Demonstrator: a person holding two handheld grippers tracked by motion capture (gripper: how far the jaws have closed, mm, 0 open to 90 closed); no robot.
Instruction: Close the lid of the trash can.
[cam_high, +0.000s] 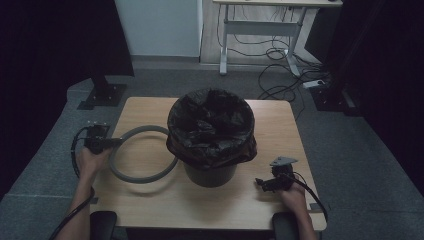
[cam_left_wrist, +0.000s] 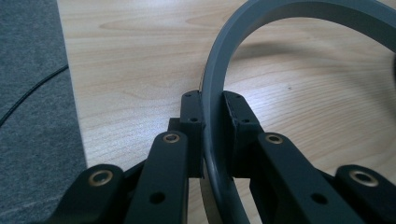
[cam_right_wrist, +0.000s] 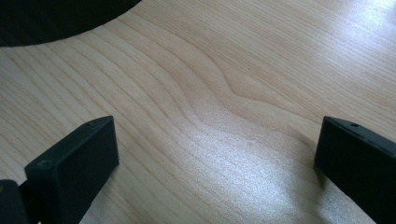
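A grey ring (cam_high: 141, 154) lies to the left of a dark bin (cam_high: 210, 172) lined with a black bag (cam_high: 211, 127) in the middle of the wooden table (cam_high: 150, 107). My left gripper (cam_high: 116, 142) is shut on the ring's left side; in the left gripper view the grey ring (cam_left_wrist: 219, 84) runs up between the two pads of the left gripper (cam_left_wrist: 214, 109), which press on it. My right gripper (cam_high: 260, 183) rests near the table's front right. Its jaws stand wide apart over bare wood in the right gripper view, right gripper (cam_right_wrist: 217, 140) holding nothing.
Grey carpet (cam_high: 45, 150) surrounds the table. A white desk frame (cam_high: 260, 30) and a tangle of cables (cam_high: 285, 80) lie behind. Black stands (cam_high: 102, 92) flank the back left and right. The bag's dark edge (cam_right_wrist: 56, 18) shows at the top left of the right gripper view.
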